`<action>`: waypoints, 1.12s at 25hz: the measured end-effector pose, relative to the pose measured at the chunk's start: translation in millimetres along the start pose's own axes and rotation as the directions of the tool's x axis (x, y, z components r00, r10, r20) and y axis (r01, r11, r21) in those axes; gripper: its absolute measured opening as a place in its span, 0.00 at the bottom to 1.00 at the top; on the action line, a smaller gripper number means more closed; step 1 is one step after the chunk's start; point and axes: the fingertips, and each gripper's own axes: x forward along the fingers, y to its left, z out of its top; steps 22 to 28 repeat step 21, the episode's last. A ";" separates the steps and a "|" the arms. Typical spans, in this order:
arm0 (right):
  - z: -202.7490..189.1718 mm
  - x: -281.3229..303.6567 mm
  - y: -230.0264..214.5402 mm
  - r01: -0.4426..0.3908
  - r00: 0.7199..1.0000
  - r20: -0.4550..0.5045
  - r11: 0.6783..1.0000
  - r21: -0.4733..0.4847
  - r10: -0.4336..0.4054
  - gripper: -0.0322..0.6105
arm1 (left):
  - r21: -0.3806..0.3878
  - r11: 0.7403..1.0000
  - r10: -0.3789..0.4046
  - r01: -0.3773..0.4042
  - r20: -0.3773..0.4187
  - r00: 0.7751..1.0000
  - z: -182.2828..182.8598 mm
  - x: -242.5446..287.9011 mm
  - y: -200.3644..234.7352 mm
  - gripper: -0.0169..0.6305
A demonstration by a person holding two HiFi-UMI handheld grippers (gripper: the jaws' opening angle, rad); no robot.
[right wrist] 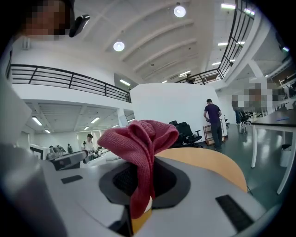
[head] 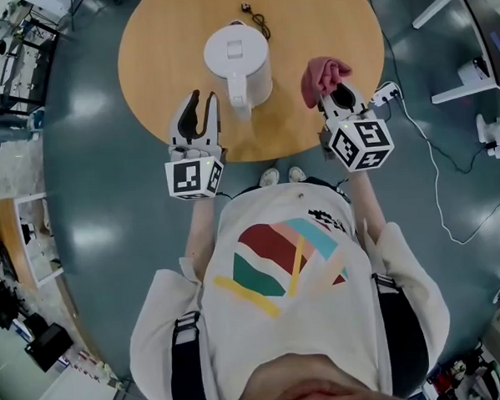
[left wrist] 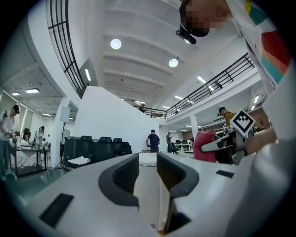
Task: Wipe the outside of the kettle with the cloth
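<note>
A white kettle (head: 237,62) stands on the round wooden table (head: 154,49), its handle (head: 239,93) toward me. My left gripper (head: 197,112) hovers just left of and short of the handle, jaws apart with nothing in them. In the left gripper view the kettle (left wrist: 148,194) shows through the gap of the left gripper (left wrist: 148,162). My right gripper (head: 338,98) is to the right of the kettle, shut on a bunched red cloth (head: 325,72). In the right gripper view the cloth (right wrist: 138,139) stands up out of the right gripper (right wrist: 141,178).
A black cord (head: 255,15) lies on the table behind the kettle. A white power strip (head: 385,92) with its cable trails over the floor at the right, near white desk legs (head: 466,87). People and office chairs (left wrist: 99,146) are far off.
</note>
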 end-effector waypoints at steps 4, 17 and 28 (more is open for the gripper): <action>5.1 -6.8 -1.6 0.008 1.000 0.008 1.000 -0.020 -0.008 0.12 | -0.013 1.000 -0.002 0.003 0.007 1.000 2.5 0.4 -5.7 0.28; 14.0 -15.8 0.7 -0.003 1.000 0.021 0.999 -0.046 0.004 0.12 | 0.006 1.000 -0.019 0.019 -0.010 1.000 1.6 -3.3 -16.9 0.28; 12.8 -15.0 1.6 -0.010 1.000 0.025 0.999 -0.041 0.011 0.12 | 0.004 1.000 -0.014 0.014 -0.005 1.000 1.0 -3.2 -14.2 0.28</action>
